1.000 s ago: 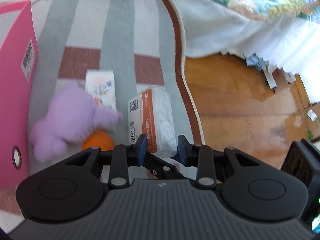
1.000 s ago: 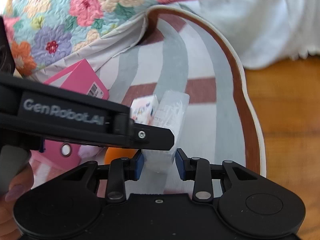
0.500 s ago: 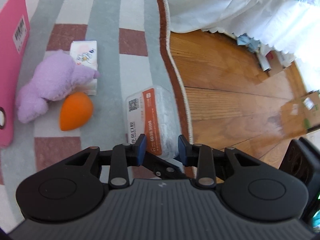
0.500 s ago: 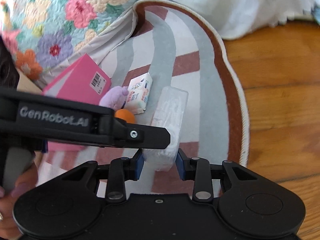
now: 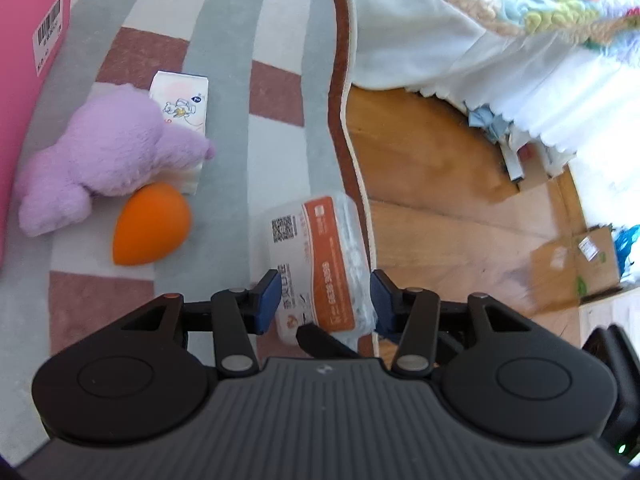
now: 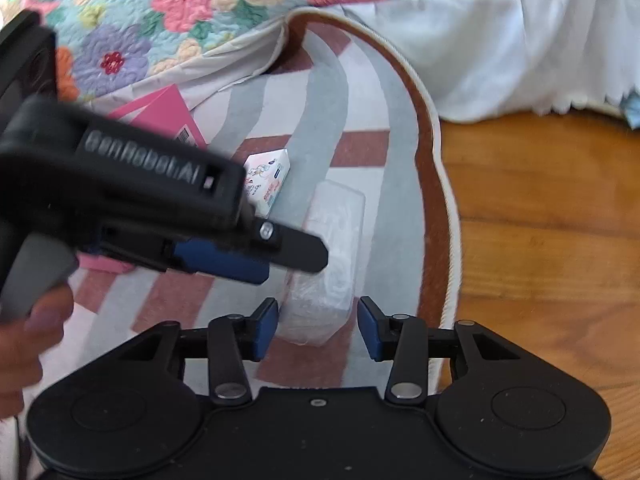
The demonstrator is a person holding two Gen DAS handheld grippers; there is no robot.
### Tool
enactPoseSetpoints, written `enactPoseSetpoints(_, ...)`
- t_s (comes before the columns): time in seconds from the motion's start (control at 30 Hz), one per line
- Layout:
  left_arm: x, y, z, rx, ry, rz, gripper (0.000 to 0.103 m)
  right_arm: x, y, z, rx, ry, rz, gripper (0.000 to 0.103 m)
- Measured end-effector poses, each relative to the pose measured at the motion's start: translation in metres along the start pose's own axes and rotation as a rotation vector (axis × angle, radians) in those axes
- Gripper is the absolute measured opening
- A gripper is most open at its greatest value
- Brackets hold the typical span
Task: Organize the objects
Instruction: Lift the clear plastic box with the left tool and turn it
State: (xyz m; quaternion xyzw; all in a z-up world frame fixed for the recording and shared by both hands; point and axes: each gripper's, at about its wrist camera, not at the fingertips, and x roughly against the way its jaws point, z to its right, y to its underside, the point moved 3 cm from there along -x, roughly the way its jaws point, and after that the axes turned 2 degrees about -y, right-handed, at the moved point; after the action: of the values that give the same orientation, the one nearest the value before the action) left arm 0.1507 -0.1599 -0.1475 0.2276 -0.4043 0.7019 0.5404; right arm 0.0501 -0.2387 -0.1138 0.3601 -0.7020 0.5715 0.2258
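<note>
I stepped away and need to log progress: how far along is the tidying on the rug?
Early. The clear plastic pack with the orange label lies on the rug near its edge. Both claws, left claw and right claw, have just been opening around it with gaps at the pads, so it looks released. Still loose by the pink box: purple plush toy, orange sponge, small white packet.

Surface and material findings: floor area beside bed

Rug (image 5: pixel 224 60): short matt pile with a corded edge. Floor (image 5: pixel 440 208): varnished wood boards, slight sheen. Pack (image 5: pixel 320 264): glossy crinkled clear film over white contents, printed orange label. Purple toy (image 5: pixel 108 156): fuzzy plush. Orange sponge (image 5: pixel 150 230): smooth, matt. Pink box (image 5: pixel 24 40): smooth card. Bedspread (image 6: pixel 160 12): quilted floral cloth.
</note>
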Motion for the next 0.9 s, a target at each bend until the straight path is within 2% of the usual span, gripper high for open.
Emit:
enactPoseSetpoints(0.07,-0.002,0.000,-0.001,0.003,-0.006,0.001,0.049,0.001,0.001,0.002,-0.005,-0.007,0.001,0.048)
enactPoseSetpoints(0.13,-0.003,0.000,-0.002,0.014,0.001,-0.003,0.051,0.002,-0.001,0.005,-0.002,-0.001,0.001,0.054)
enactPoseSetpoints(0.23,-0.005,0.001,-0.003,0.023,0.002,-0.011,0.054,0.006,-0.002,0.002,0.040,0.053,0.000,0.057)
enactPoseSetpoints(0.37,-0.016,0.003,-0.001,0.029,-0.015,-0.026,0.060,0.004,-0.004,-0.010,0.119,0.117,-0.051,0.058)
enactPoseSetpoints(0.53,-0.028,0.011,0.000,0.040,0.000,-0.046,0.059,0.001,0.000,-0.007,0.121,0.112,-0.035,0.066)
enactPoseSetpoints(0.6,-0.029,0.014,0.001,0.029,-0.002,-0.040,0.055,-0.001,0.001,-0.005,0.106,0.099,-0.030,0.070)
enactPoseSetpoints(0.7,-0.030,0.018,0.007,-0.043,-0.027,-0.044,0.048,-0.004,0.005,-0.003,0.087,0.057,-0.018,0.075)
enactPoseSetpoints(0.83,-0.025,0.023,0.010,-0.070,-0.048,-0.044,0.047,-0.002,0.005,-0.001,0.059,0.054,-0.006,0.067)
enactPoseSetpoints(0.9,-0.020,0.028,0.008,-0.058,-0.052,-0.065,0.047,-0.001,0.006,-0.004,0.077,0.039,-0.019,0.066)
